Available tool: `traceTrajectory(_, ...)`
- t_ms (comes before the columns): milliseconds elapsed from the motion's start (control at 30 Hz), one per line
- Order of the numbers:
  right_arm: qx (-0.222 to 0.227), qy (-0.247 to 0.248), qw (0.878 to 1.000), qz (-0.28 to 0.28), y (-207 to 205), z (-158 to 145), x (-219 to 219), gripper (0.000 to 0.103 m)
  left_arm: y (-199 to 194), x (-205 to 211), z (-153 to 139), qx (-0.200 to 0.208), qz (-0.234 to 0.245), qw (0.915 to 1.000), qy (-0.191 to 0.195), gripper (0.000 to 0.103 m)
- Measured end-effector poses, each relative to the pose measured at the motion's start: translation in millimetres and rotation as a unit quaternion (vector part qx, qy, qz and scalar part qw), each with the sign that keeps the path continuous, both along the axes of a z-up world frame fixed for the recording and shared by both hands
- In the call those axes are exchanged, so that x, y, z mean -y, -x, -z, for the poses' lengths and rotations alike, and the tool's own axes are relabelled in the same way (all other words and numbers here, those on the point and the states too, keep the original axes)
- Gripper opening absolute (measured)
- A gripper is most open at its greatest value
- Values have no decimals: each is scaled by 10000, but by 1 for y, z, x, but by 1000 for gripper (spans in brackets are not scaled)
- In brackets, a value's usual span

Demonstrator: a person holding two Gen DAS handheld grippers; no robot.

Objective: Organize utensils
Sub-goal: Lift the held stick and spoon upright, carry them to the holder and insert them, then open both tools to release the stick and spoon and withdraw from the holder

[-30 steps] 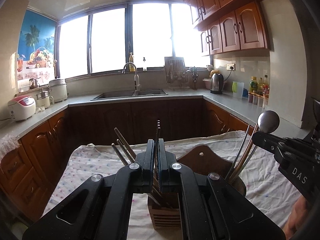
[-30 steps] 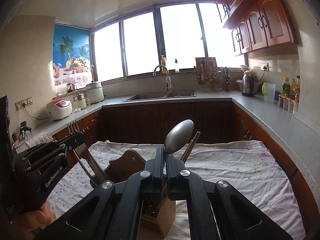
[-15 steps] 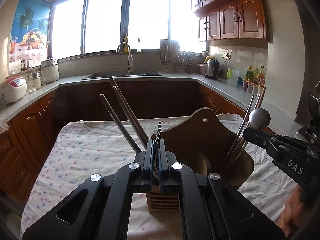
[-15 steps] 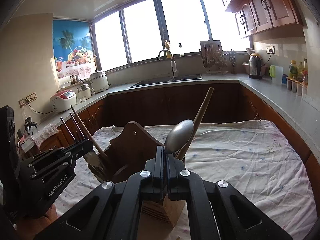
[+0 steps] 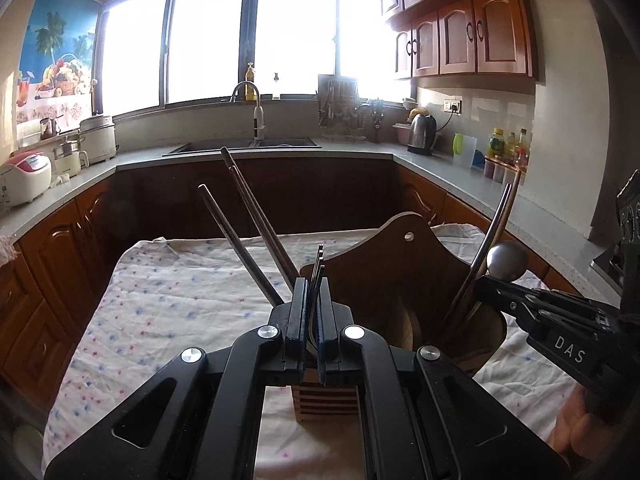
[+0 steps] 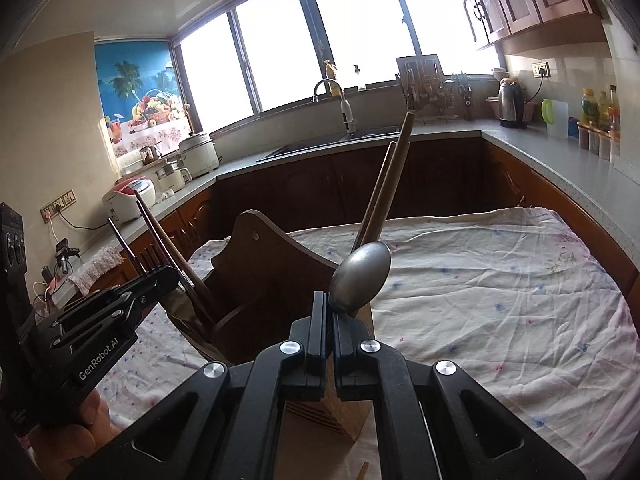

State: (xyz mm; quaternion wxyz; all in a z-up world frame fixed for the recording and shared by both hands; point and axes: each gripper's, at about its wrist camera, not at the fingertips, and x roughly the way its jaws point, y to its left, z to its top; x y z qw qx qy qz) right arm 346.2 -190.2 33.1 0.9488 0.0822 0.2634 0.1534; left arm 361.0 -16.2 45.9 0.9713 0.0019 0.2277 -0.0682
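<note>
Your utensil holder [image 5: 400, 280] stands on the cloth [image 5: 180, 300] covering the table, chopsticks [image 5: 248, 220] leaning in its left side, sink [image 5: 248, 144] behind

One fork [image 5: 317, 268], one spoon [image 6: 361, 280], one holder [image 5: 404, 280], two grippers [image 5: 313, 320] [image 6: 330, 336]

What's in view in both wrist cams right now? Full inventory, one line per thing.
fork: 1, metal, held in the left gripper, tines up
spoon: 1, metal, held in the right gripper, bowl up
utensil holder: 1, dark brown wood, on the cloth, tall curved back
chopsticks: several, dark, leaning out of the holder's left side
long handles: 2, wood and metal, leaning out of its right side
tablecloth: 1, white with small flowers, over the table
sink: 1, dark, under the window
kettle: 1, steel, on the right counter
rice cooker: 1, white and red, on the left counter
left gripper: black, jaws shut on the fork
right gripper: black, jaws shut on the spoon
</note>
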Motion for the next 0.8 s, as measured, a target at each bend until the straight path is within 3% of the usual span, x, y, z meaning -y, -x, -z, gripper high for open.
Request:
traceTrajectory(267, -33, -55, 10000, -5, -1, 0, 3, 2, -1, -2, 0, -57, -40, 10000, 67, 3)
traceTrajectory(400, -32, -89, 10000, 26, 0, 0, 5, 8, -1, -2, -1, -90, -25, 9999, 77, 5)
traceTrajectory(667, -52, -116, 9998, 132, 5, -2, 12, 16, 7, 1, -2, -124, 76, 9999, 89, 19)
traceTrajectory(800, -23, -141, 9997, 196, 10, -3, 19, 27, 18, 1, -6, -1, 33, 9999, 111, 29)
